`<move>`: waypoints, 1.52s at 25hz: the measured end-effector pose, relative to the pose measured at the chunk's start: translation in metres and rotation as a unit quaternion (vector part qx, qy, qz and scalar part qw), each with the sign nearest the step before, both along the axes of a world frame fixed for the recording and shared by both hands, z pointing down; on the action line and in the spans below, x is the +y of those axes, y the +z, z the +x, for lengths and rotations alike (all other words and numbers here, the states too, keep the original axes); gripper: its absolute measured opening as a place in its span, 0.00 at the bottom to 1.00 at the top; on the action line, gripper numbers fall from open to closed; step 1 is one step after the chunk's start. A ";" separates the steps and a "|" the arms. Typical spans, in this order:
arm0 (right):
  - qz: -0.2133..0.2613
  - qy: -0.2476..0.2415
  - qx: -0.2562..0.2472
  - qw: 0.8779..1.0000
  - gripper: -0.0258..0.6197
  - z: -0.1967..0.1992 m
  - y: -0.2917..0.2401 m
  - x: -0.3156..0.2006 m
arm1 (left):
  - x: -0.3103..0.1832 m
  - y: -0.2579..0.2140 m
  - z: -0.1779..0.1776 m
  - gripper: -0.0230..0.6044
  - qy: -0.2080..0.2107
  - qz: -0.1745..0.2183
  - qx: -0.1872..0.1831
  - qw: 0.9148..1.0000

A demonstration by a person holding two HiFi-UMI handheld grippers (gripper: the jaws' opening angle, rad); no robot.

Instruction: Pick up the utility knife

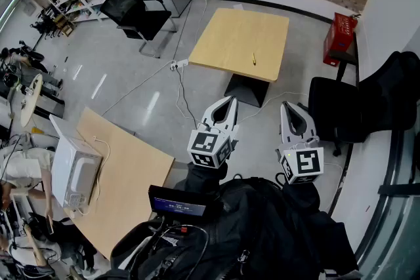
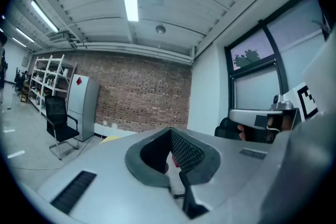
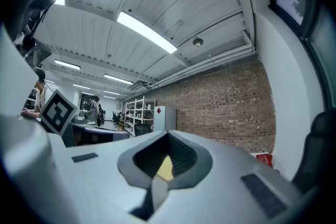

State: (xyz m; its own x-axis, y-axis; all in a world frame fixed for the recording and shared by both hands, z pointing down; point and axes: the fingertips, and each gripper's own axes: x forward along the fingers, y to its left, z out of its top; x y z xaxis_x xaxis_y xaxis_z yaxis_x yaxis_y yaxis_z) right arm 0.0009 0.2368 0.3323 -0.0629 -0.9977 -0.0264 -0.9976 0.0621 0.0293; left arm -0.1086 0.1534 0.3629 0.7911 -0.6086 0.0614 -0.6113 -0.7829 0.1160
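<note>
The utility knife [image 1: 253, 59], small and yellow, lies near the right front of a light wooden table [image 1: 230, 36] some way ahead in the head view. Both grippers are held up well short of that table, over the grey floor. My left gripper [image 1: 229, 101] is shut with its jaws meeting at the tip, nothing between them; the left gripper view shows the same closed jaws [image 2: 171, 136]. My right gripper [image 1: 287, 105] is also shut and empty. In the right gripper view [image 3: 168, 138] a sliver of the yellow table [image 3: 164, 168] shows through the jaw gap.
A black chair [image 1: 139, 10] stands left of the far table, a red box [image 1: 340, 36] to its right. Black chairs [image 1: 341, 108] line the right wall. A power strip [image 1: 178, 64] and cables cross the floor. Near left, a wooden table [image 1: 131, 174] carries a white appliance [image 1: 73, 170].
</note>
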 end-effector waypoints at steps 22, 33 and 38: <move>-0.005 0.028 0.006 1.000 0.05 -0.003 0.004 -0.023 | -0.018 0.000 -0.003 0.03 0.021 0.011 -0.006 1.000; -0.041 0.046 -0.010 0.998 0.05 -0.019 0.031 -0.029 | -0.022 0.017 -0.021 0.03 0.032 0.001 -0.016 0.999; -0.053 0.057 -0.019 0.997 0.05 -0.026 0.041 -0.031 | -0.023 0.027 -0.031 0.03 0.036 -0.007 -0.024 0.999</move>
State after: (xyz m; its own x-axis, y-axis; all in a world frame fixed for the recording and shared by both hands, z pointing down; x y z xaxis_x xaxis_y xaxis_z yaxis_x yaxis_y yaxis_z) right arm -0.0253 0.2060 0.3731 0.0498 -0.9957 0.0787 -0.9987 -0.0507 -0.0100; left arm -0.1395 0.1303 0.3896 0.8284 -0.5495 0.1088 -0.5591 -0.8232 0.0992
